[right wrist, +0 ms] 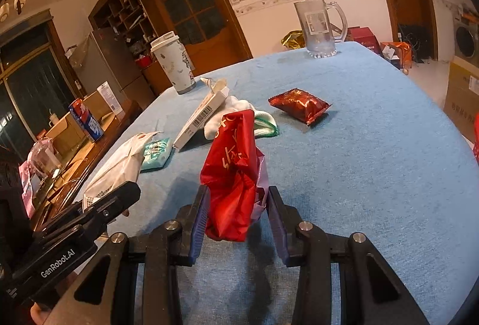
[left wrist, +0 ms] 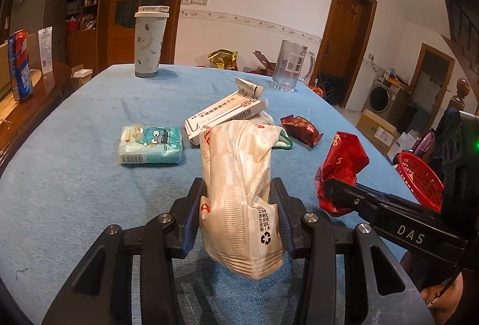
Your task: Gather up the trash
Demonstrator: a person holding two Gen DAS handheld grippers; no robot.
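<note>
We hold a white bag [left wrist: 239,193] pinched in the left gripper [left wrist: 239,205] and a red wrapper [right wrist: 233,184] in the right gripper [right wrist: 236,214], above the table [right wrist: 374,160]. Both are limp; either may slip out before reaching the basket [left wrist: 419,175].

"DAS" marks the right gripper [left wrist: 326,190], "GenRobot.AI" the left gripper [right wrist: 131,190], a recycling sign the white wrapper [left wrist: 239,175].
</note>
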